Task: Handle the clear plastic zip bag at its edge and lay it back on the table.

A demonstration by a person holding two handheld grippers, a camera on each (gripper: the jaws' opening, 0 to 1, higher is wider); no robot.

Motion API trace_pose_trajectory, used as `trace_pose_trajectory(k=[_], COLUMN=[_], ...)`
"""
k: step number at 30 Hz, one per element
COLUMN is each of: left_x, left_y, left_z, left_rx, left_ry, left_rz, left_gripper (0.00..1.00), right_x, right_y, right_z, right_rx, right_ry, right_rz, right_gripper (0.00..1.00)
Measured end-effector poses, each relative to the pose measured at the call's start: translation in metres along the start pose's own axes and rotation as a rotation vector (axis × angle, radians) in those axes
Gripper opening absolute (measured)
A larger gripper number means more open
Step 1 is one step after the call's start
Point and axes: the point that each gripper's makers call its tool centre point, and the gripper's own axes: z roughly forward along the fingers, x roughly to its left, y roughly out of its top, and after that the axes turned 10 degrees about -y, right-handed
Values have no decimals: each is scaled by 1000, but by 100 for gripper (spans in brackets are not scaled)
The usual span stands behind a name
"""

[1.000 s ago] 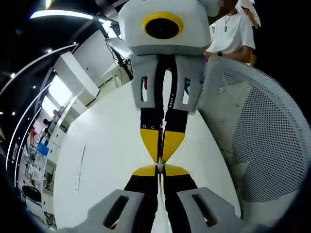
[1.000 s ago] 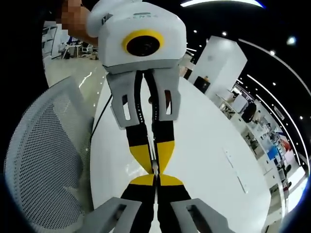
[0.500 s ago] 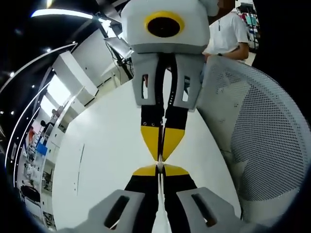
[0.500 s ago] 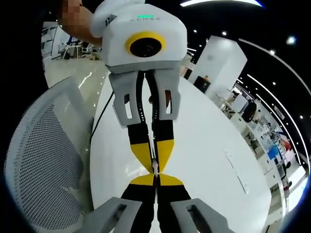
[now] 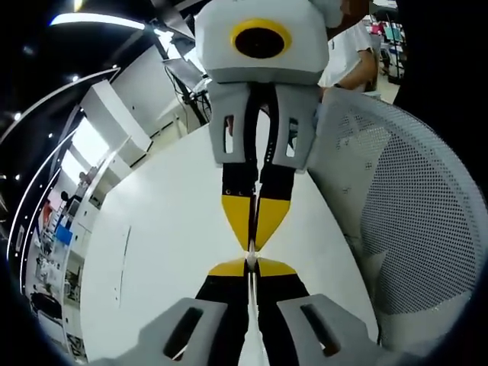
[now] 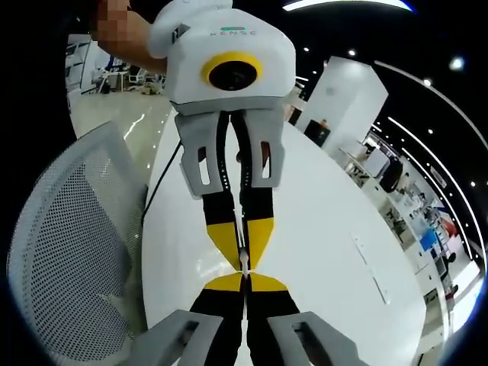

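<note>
My left gripper (image 5: 250,261) and right gripper (image 6: 245,272) meet tip to tip, both closed, pinching the bag (image 6: 242,248) edge above the table (image 6: 320,236); "XENSE" label.

Bright overall, lit by ceiling strip lights (image 5: 95,20) at upper left of the left gripper view and along the top of the right gripper view. Strong glare off the white table (image 6: 320,221), washing out detail. Soft reflections on the floor at upper left of the right gripper view. Heavy fisheye bending toward edges; background slightly soft.
</note>
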Motion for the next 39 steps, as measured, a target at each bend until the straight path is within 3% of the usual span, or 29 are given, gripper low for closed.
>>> trace_pose_trajectory(k=[39], left_x=[3], left_y=[-5], left_z=[-7], left_rx=[12], left_ry=[-4], left_rz=[-6], left_gripper=[0], right_x=[-4], right_y=[0], right_z=[-5], right_rx=[-9], right_ry=[-13], right_rz=[10], right_gripper=[0])
